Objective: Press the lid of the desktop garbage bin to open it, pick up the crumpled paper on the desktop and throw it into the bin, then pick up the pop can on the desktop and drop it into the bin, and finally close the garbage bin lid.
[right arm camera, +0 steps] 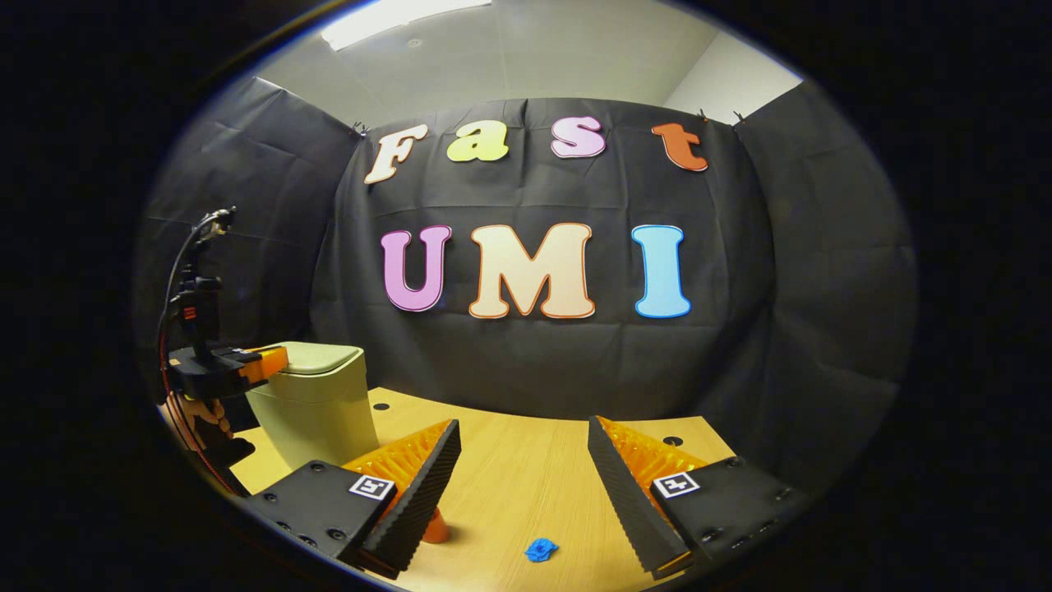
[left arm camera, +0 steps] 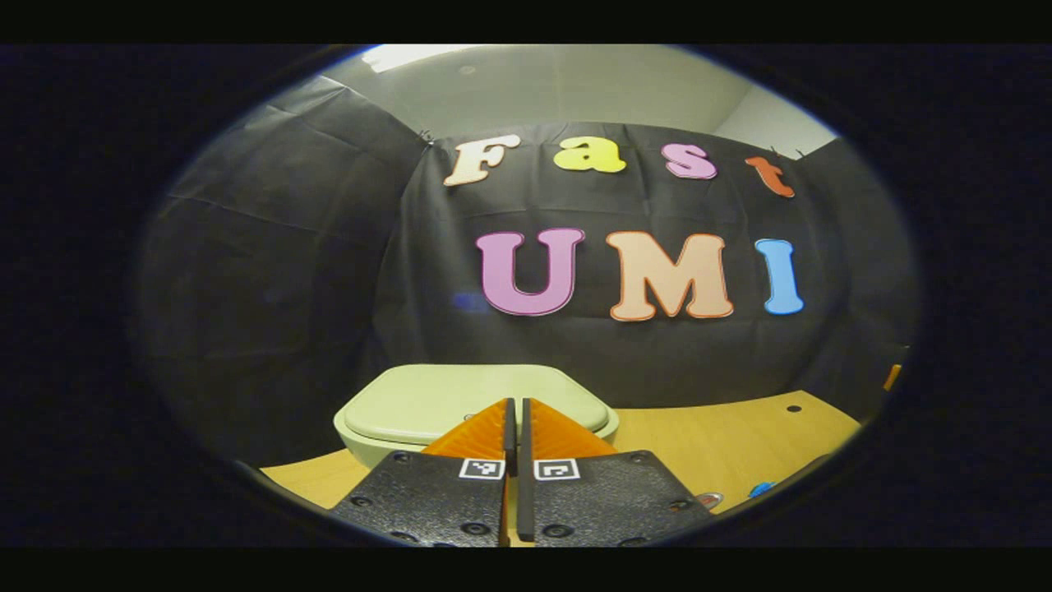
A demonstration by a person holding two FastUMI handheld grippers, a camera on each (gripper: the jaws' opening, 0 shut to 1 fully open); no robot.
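The pale green bin (left arm camera: 411,407) stands on the wooden desk with its lid down. My left gripper (left arm camera: 518,404) is shut with nothing between its fingers, and its tips hang just over the near side of the lid. In the right gripper view the bin (right arm camera: 316,403) is at the left, and the left gripper (right arm camera: 275,359), held by a hand, reaches onto its lid edge. My right gripper (right arm camera: 522,460) stands wide open above the desk. A small blue crumpled paper (right arm camera: 541,549) lies between its fingers, lower down. An orange object (right arm camera: 436,526) peeks from behind one finger.
The light wooden desk (right arm camera: 509,469) has small dark holes (right arm camera: 672,441) near the back. In the left gripper view a round metallic-topped thing (left arm camera: 708,499) and a blue bit (left arm camera: 760,489) lie low at the right. Black cloth walls close the booth.
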